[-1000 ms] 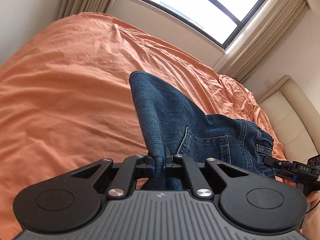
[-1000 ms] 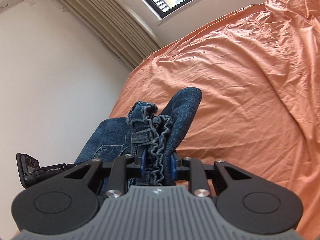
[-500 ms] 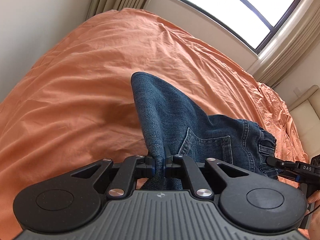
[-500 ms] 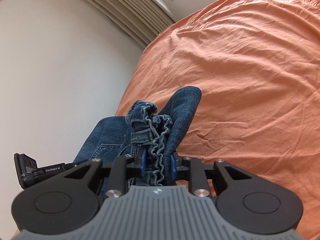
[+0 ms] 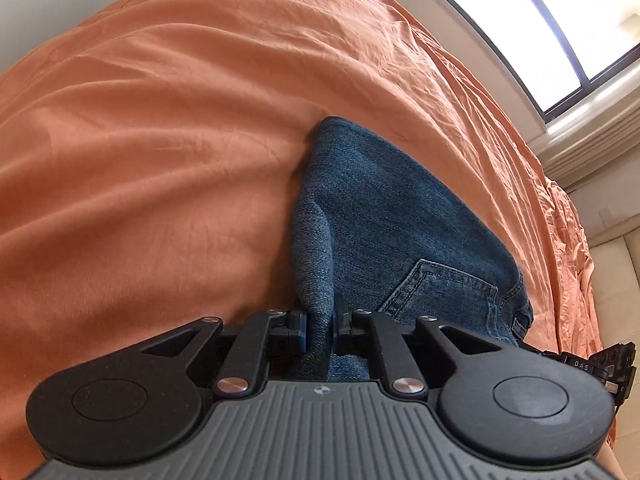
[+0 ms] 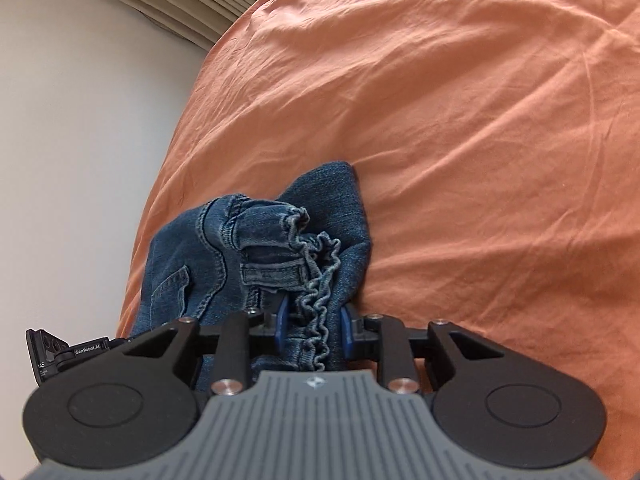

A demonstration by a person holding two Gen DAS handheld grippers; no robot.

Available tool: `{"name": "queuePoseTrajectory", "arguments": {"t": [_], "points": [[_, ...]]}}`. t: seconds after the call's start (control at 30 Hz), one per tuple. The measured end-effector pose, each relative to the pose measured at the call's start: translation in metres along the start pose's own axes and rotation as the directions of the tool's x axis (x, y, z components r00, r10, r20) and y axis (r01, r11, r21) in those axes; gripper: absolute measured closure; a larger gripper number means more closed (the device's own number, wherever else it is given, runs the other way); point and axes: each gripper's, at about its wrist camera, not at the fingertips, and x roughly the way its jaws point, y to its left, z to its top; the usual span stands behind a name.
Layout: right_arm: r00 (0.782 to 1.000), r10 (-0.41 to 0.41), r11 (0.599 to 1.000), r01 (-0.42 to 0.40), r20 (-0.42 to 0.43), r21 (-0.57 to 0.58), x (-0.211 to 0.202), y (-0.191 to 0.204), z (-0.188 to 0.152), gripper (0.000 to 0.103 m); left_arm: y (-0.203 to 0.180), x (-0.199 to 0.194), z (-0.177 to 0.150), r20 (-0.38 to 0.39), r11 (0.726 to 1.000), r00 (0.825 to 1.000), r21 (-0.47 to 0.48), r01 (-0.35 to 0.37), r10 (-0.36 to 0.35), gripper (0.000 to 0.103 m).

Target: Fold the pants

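Blue denim pants [image 5: 380,208] lie bunched and folded on the orange bed sheet [image 5: 160,120], back pocket facing up. My left gripper [image 5: 320,320] has a fold of the leg fabric between its pads; its jaws are opening, and the denim still fills the gap. In the right wrist view the pants [image 6: 224,248] show their gathered elastic waistband [image 6: 316,300]. My right gripper [image 6: 312,320] is shut on that waistband. Both grippers hang low over the near edge of the bed, side by side, each at the rim of the other's view.
The orange sheet [image 6: 480,160] spreads wide beyond the pants, wrinkled. A window [image 5: 540,20] and curtains sit past the far side. A cream upholstered headboard [image 5: 616,280] stands at the right, and a white wall [image 6: 80,140] on the left.
Both grippers have sunk toward the bed with the pants. The hanging fold now rests on the sheet. The left jaws stand slightly wider than before.
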Motion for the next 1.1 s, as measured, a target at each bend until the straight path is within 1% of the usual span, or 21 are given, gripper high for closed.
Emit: {"name": "queuePoseTrajectory", "arguments": {"t": [0.07,0.1,0.17,0.23,0.33,0.43,0.5,0.53,0.63,0.67,0.73,0.83,0.9,0.93,1.0,1.07,1.1], "points": [[1.000,-0.015,1.000,0.015,-0.009,0.015,-0.002,0.002,0.001,0.081,-0.002,-0.007,0.000,0.000,1.000,1.000,-0.010,-0.019,0.019,0.085],[1.000,-0.027,1.000,0.028,-0.012,0.012,-0.004,0.005,0.002,0.078,-0.003,-0.012,0.000,0.001,1.000,1.000,-0.011,-0.029,0.029,0.083],[0.998,-0.055,0.998,0.055,0.006,-0.033,-0.009,0.017,0.007,0.068,-0.003,-0.024,-0.003,-0.006,0.999,0.999,-0.009,-0.054,0.054,0.082],[0.995,-0.081,0.989,0.087,0.052,-0.119,-0.025,0.029,0.002,0.061,-0.001,-0.036,-0.010,-0.018,0.998,0.997,-0.001,-0.070,0.070,0.082],[0.989,-0.104,0.969,0.124,0.103,-0.216,-0.049,0.043,-0.011,0.062,-0.001,-0.050,-0.026,-0.049,0.994,0.993,0.032,-0.109,0.110,0.081],[0.983,-0.087,0.953,0.129,0.160,-0.273,-0.078,0.052,-0.028,0.062,-0.005,-0.063,-0.045,-0.068,0.986,0.986,0.072,-0.147,0.152,0.081],[0.985,-0.064,0.943,0.112,0.158,-0.313,-0.088,0.060,-0.040,0.062,-0.007,-0.067,-0.057,-0.088,0.976,0.975,0.094,-0.195,0.204,0.081],[0.986,-0.056,0.932,0.108,0.156,-0.347,-0.094,0.064,-0.050,0.063,-0.010,-0.070,-0.063,-0.097,0.971,0.970,0.104,-0.215,0.225,0.081],[0.984,-0.074,0.886,0.139,0.160,-0.442,-0.099,0.078,-0.073,0.071,-0.014,-0.080,-0.077,-0.099,0.959,0.958,0.120,-0.258,0.270,0.081],[0.983,-0.083,0.871,0.151,0.163,-0.467,-0.101,0.081,-0.081,0.078,-0.017,-0.084,-0.080,-0.088,0.956,0.957,0.124,-0.265,0.277,0.081],[0.982,-0.091,0.859,0.161,0.163,-0.486,-0.100,0.082,-0.091,0.082,-0.022,-0.093,-0.085,-0.055,0.950,0.955,0.136,-0.281,0.290,0.081],[0.979,-0.092,0.862,0.169,0.181,-0.477,-0.099,0.083,-0.097,0.082,-0.037,-0.110,-0.089,0.017,0.942,0.958,0.177,-0.285,0.287,0.081],[0.977,-0.091,0.868,0.174,0.195,-0.465,-0.096,0.087,-0.097,0.082,-0.047,-0.120,-0.090,0.070,0.948,0.965,0.182,-0.261,0.252,0.081],[0.975,-0.094,0.868,0.179,0.200,-0.464,-0.093,0.090,-0.096,0.082,-0.050,-0.122,-0.090,0.080,0.953,0.969,0.179,-0.245,0.234,0.081],[0.971,-0.115,0.859,0.204,0.212,-0.470,-0.087,0.095,-0.097,0.082,-0.057,-0.117,-0.090,0.081,0.960,0.975,0.178,-0.217,0.205,0.081],[0.966,-0.151,0.844,0.236,0.209,-0.482,-0.077,0.097,-0.101,0.082,-0.060,-0.106,-0.094,0.063,0.959,0.977,0.189,-0.211,0.203,0.081],[0.961,-0.179,0.830,0.262,0.209,-0.492,-0.071,0.097,-0.105,0.083,-0.062,-0.098,-0.097,0.054,0.955,0.976,0.200,-0.217,0.211,0.081]]}}
